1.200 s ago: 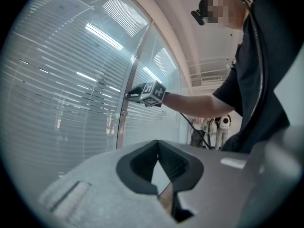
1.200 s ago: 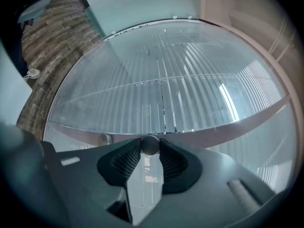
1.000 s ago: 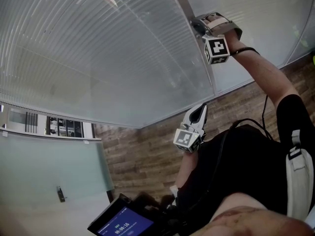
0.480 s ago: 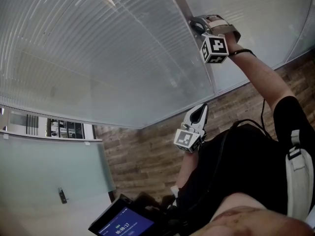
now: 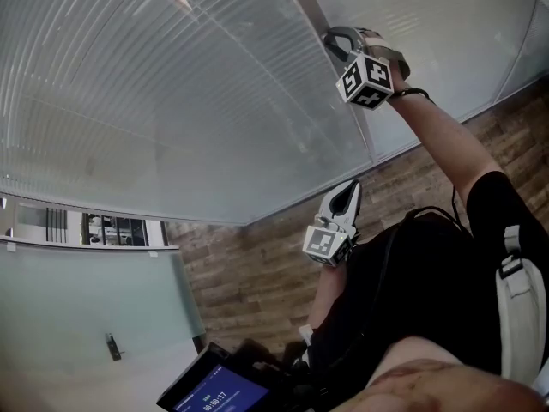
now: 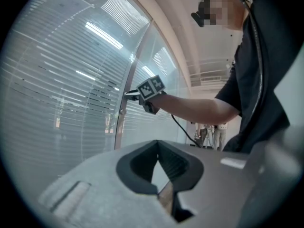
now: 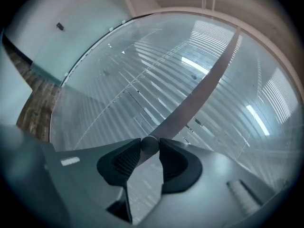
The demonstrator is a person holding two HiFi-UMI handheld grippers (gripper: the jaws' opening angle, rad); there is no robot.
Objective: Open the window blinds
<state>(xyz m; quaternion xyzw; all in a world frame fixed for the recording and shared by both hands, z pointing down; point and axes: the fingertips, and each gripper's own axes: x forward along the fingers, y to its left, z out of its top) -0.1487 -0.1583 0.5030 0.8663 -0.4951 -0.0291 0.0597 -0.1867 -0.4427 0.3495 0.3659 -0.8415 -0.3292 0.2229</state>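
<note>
The slatted window blinds point(image 5: 171, 101) lie behind glass and fill the upper left of the head view. A grey upright frame strip point(image 5: 347, 101) divides two panes. A small round knob point(image 7: 149, 144) sits on that strip, and my right gripper point(image 7: 150, 145) is shut on it, one pad on each side. In the head view the right gripper point(image 5: 336, 41) is raised against the strip, its marker cube tilted. The left gripper point(image 5: 347, 191) hangs lower, close to the person's body. Its jaws point(image 6: 157, 144) meet at the tips with nothing between them. The slats stand nearly flat.
A wood-plank floor point(image 5: 249, 264) runs under the window. A frosted glass panel point(image 5: 86, 316) with a small handle stands at the lower left. A lit screen point(image 5: 219, 393) sits at the bottom edge. Several people point(image 6: 211, 134) stand far off along the window wall.
The right gripper has rolled on the knob, so its marker cube now sits tilted, and the hand has shifted slightly up and left. The left gripper has stayed put.
</note>
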